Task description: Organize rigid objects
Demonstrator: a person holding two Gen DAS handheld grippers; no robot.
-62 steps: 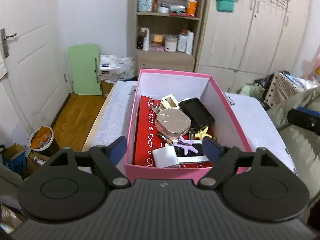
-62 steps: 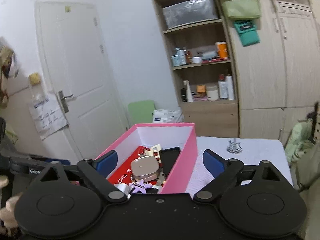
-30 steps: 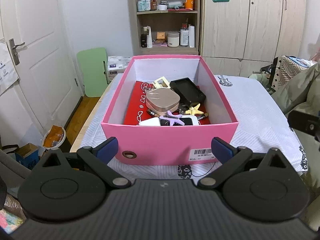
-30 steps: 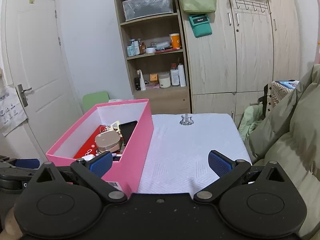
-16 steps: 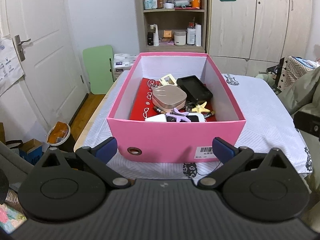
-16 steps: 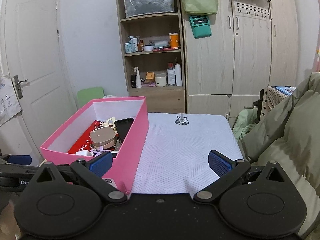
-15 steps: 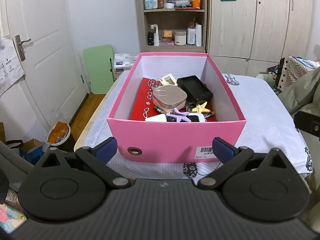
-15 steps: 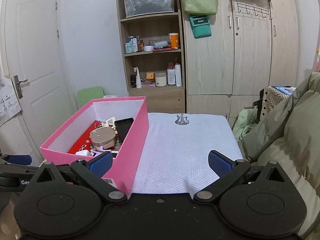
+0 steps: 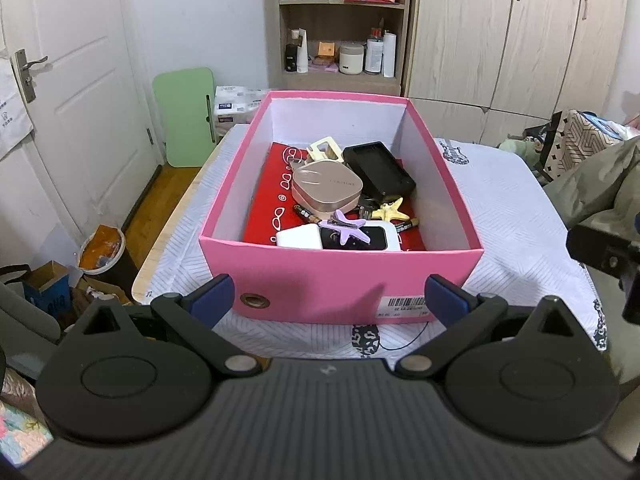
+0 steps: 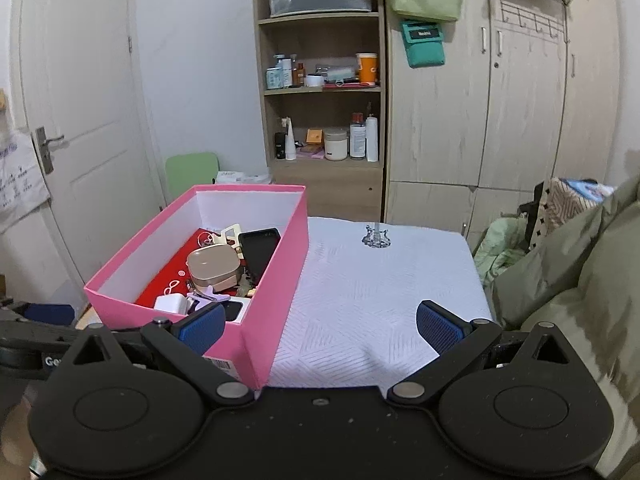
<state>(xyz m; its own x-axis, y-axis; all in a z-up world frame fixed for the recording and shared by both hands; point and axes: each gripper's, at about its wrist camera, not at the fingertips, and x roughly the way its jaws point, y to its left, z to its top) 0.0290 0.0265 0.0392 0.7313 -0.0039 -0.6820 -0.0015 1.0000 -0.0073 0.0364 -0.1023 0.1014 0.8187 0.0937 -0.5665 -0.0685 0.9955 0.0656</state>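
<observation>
A pink box (image 9: pixel 320 276) (image 10: pixel 276 280) stands on the white patterned tablecloth (image 10: pixel 372 280). Inside lie a beige compact case (image 9: pixel 326 192) (image 10: pixel 212 266), a black phone case (image 9: pixel 378 174) (image 10: pixel 258 250), a cream clip (image 9: pixel 324 150), a yellow starfish clip (image 9: pixel 390 210), a purple clip (image 9: pixel 346 226), a white charger (image 9: pixel 300 237) (image 10: pixel 172 304), batteries and a red pouch (image 9: pixel 268 204). My left gripper (image 9: pixel 328 296) is open, level with the box's near wall. My right gripper (image 10: pixel 318 326) is open, with its left finger in front of the box's near corner and nothing between the fingers.
A wooden shelf (image 10: pixel 324 128) with bottles and jars stands behind the table, beside tall wardrobe doors (image 10: pixel 500 112). A white door (image 9: pixel 68 92) and a green folded board (image 9: pixel 186 112) are at the left. Olive fabric (image 10: pixel 580 280) lies to the right. A bin (image 9: pixel 102 248) and a cardboard box sit on the floor.
Both grippers have drawn back from above the box to its near side over two seconds. In the last half second both views changed only slightly. The fingers stayed apart.
</observation>
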